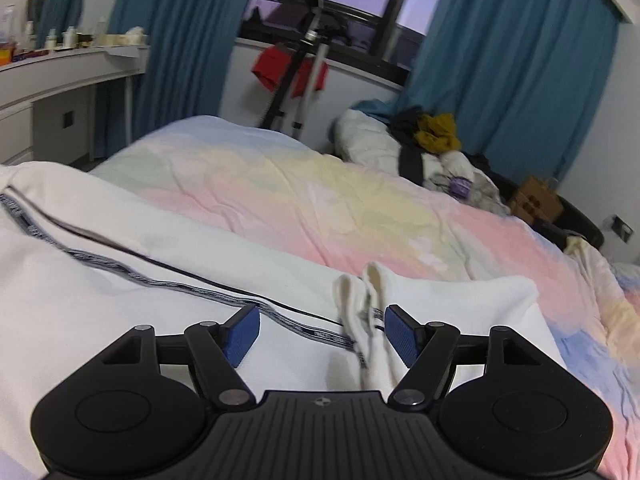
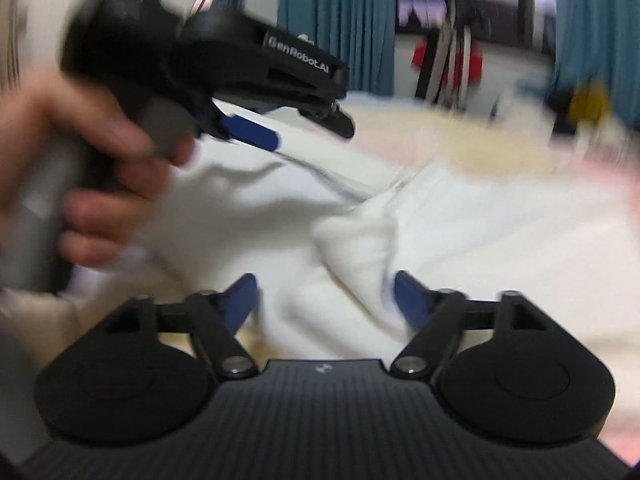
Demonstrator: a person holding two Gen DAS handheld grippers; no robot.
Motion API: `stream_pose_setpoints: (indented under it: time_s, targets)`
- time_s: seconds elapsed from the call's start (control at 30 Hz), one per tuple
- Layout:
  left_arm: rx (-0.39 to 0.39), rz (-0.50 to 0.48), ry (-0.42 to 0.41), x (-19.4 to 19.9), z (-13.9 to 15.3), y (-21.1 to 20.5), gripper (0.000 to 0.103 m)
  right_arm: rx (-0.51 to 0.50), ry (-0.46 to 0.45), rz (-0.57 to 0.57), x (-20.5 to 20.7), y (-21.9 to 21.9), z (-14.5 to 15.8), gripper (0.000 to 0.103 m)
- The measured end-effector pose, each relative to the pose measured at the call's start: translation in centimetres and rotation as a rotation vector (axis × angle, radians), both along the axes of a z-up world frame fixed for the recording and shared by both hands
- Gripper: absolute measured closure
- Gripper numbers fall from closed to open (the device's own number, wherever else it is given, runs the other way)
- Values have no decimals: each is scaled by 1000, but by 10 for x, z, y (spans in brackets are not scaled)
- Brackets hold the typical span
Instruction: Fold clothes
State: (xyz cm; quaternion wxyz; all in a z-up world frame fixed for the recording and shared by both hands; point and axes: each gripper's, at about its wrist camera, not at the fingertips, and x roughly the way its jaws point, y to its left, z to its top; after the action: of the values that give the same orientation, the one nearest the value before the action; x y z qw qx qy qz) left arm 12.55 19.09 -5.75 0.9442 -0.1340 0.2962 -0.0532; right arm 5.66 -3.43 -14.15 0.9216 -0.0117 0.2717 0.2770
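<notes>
Roughly mid-fold, judging by the layout. White garment [image 1: 120, 272] with a dark striped trim lies spread on the bed [image 1: 320, 200], directly under and ahead of both tools. 1 bunched fold or cuff of it [image 1: 368, 300] stands up just ahead of the left tool [image 1: 322, 334], hard against the inner face of that tool's right pad; whether it touches is unclear.

Left tool: jaws wide, pads not pressing on anything, garment just passing between them. A hand [image 2: 80, 168] holds its grip, seen to the left in the right wrist view.

Right tool [image 2: 326, 300]: jaws wide apart, nothing clamped; a rumpled ridge of the same white cloth [image 2: 360, 232] sits between and ahead of its pads. View is heavily blurred, so contact with the right pad can't be settled.

Done so far: garment laid out on the bed, at least 1 part doubled over. Left: it looks uneven and lumpy near both tools, so flattening and further folds likely remain. A pile of other clothes [image 1: 432, 136] sits far ahead to the right, apparently unfolded.
</notes>
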Motion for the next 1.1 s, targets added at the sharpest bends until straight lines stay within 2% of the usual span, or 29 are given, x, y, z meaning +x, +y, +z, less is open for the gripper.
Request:
stream_pose_setpoints:
  time_s: [0.03,0.1,0.27,0.37,0.4,0.5,0.53,0.63,0.73,0.87,0.93,1.03,1.1]
  targets:
    - [-6,4,-1,-1,0,2,31,61,26,-26,-8,-4,0,21]
    - [-11,20,1,-3,-1,4,31,104,15,-42,-22,-8,4,22]
    - [-15,53,-2,-9,-3,8,31,82,-146,-130,-20,-30,29,22]
    - [-8,64,-13,-15,0,8,31,56,-177,-250,1,-51,30,22]
    - [-13,69,-16,-17,1,9,31,43,-177,-287,10,-57,28,22]
    - [-31,107,-6,-27,5,19,31,3,-43,-333,35,-68,4,23]
    - [-37,122,-3,-31,7,23,31,0,-32,-331,37,-68,1,23]
    - [-97,222,8,-53,17,51,31,-8,-1,-323,43,-69,-11,20]
    - [-156,362,44,-80,28,88,25,-2,24,-318,48,-70,-19,20]
    - [-182,545,50,-119,35,135,18,31,48,-328,40,-75,-17,21]
    - [-229,571,51,-131,29,154,16,36,56,-336,36,-73,-15,22]
    - [-403,603,77,-130,8,183,18,39,56,-345,34,-73,-15,22]
    - [-499,609,61,-123,-3,197,22,41,56,-350,33,-72,-16,21]
